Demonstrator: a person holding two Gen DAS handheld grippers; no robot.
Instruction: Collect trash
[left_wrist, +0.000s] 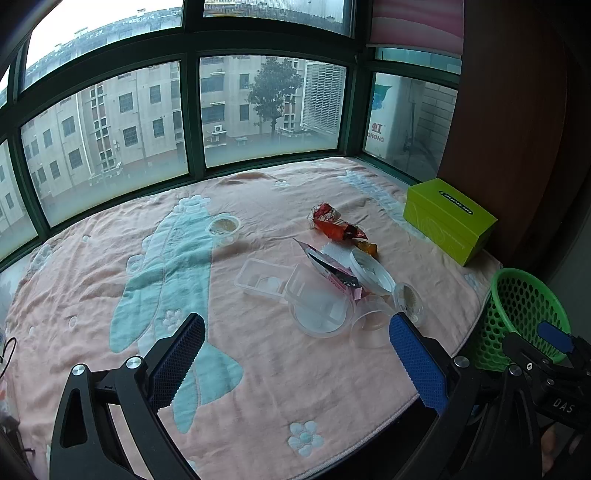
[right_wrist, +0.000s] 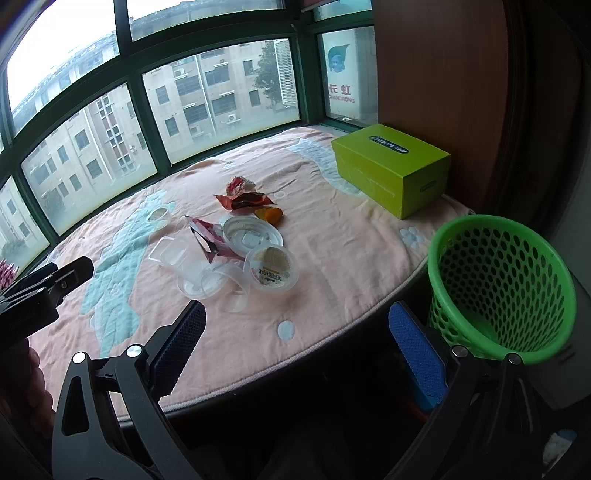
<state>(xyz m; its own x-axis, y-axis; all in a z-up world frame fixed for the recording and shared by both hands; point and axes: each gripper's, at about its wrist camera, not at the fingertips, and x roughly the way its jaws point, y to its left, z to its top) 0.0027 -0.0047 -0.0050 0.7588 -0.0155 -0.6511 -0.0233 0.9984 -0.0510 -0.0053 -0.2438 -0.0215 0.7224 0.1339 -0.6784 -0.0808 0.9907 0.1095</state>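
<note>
- Fingers of the left gripper stood wide apart with nothing between their blue pads, hovering low over the pink blanket and aimed toward the window.
- Its right fingertip sat, in the left wrist view, just in front of a clear round cup lying on its side, mouth toward the camera.
- The right gripper was likewise spread open and empty, held back past the blanket's near edge, above the dark gap below it, pointing toward the trash pile.
- Beside its right finger stood the green mesh basket, off the blanket's edge, tilted, its open mouth facing up and toward the camera.
- The trash lay clustered mid-blanket: a labelled pudding cup, a white round lid behind it, a clear rectangular tray to the left.
- A pink wrapper lay between tray and lid, its long axis running away from the camera.
- Farther back lay an orange-red wrapper, long axis left to right, with an orange scrap just beside it.
- One small cup sat well apart on the left.
- A green box rested at the far right.
</note>
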